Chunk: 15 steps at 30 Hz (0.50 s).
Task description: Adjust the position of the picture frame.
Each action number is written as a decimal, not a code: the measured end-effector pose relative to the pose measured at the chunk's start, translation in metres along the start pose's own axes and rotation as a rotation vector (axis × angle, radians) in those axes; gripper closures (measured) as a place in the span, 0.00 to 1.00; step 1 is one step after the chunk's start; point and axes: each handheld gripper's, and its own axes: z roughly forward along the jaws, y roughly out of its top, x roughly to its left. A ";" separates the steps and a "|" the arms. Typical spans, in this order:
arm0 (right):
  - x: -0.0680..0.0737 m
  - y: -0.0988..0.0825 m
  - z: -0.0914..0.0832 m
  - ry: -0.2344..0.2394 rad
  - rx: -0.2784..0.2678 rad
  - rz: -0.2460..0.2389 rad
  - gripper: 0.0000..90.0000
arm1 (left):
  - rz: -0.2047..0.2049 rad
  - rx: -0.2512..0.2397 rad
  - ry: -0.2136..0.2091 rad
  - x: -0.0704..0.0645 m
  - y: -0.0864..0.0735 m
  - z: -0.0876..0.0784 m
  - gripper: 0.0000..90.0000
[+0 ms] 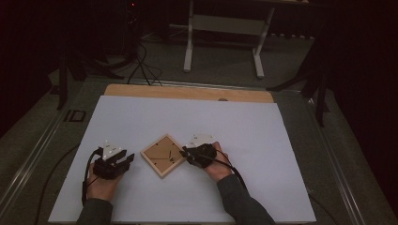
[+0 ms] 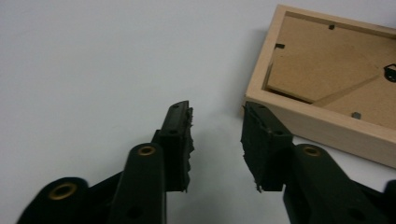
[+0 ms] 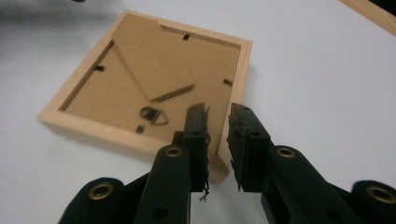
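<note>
pale wooden frame (image 1: 162, 155), brown backing upward

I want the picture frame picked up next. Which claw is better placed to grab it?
Probably the right claw: its open jaws straddle the near corner of the picture frame. The left claw sits beside the frame, jaws over bare table.

A dim lab or studio: white-topped table (image 1: 187, 117), floor cables (image 1: 143, 65), black drapes (image 1: 366, 70).

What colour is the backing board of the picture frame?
Brown, inside a pale wooden picture frame; best in the right gripper view.
</note>
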 end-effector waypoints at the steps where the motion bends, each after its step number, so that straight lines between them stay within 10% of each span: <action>1: 0.002 -0.003 -0.003 0.006 0.000 0.005 0.86 | 0.009 0.006 -0.005 0.000 0.001 0.001 0.73; 15: 0.028 -0.026 -0.009 0.018 0.041 0.045 1.00 | -0.014 0.017 -0.036 0.004 0.008 0.021 0.97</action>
